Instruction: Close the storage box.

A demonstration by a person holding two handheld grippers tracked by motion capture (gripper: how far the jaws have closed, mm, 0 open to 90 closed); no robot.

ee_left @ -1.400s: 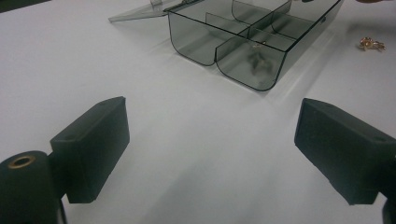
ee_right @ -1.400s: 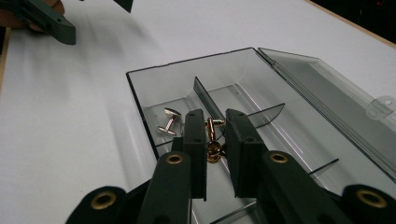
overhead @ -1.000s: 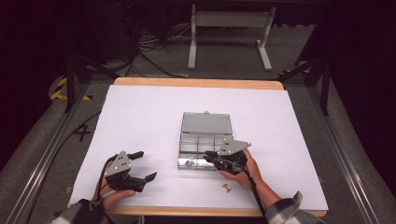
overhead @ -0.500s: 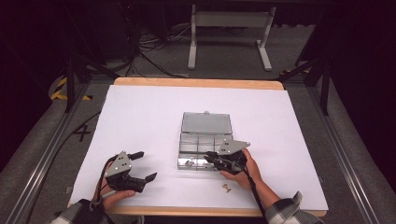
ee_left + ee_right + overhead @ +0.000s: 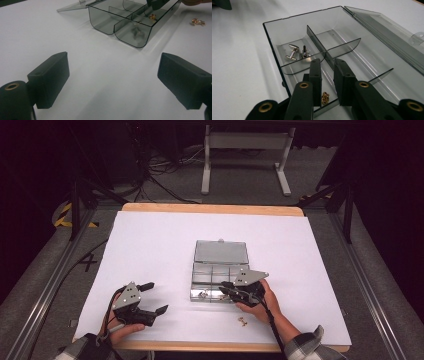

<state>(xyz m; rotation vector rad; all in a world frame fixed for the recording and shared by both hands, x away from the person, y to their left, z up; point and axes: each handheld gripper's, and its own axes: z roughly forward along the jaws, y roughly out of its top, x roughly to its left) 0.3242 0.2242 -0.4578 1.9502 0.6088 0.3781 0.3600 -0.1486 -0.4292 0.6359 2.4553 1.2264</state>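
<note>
From above, I see the box (image 5: 218,272) open at mid-table on the white sheet (image 5: 150,245), lid laid flat beyond it. My right gripper (image 5: 231,290) sits over the box's near right corner; my left gripper (image 5: 152,300) rests well apart to the left, jaws spread wide with nothing between. Two gold studs (image 5: 242,321) lie on the sheet just before the box.

In the left gripper view, both pads (image 5: 50,77) stand far apart over bare sheet, the box (image 5: 125,27) ahead.

In the right gripper view, my jaws hang over a near compartment, a narrow gap between them, gripping nothing; a gold stud (image 5: 325,98) lies below. Silver cufflinks (image 5: 297,53) sit in the next compartment.
</note>
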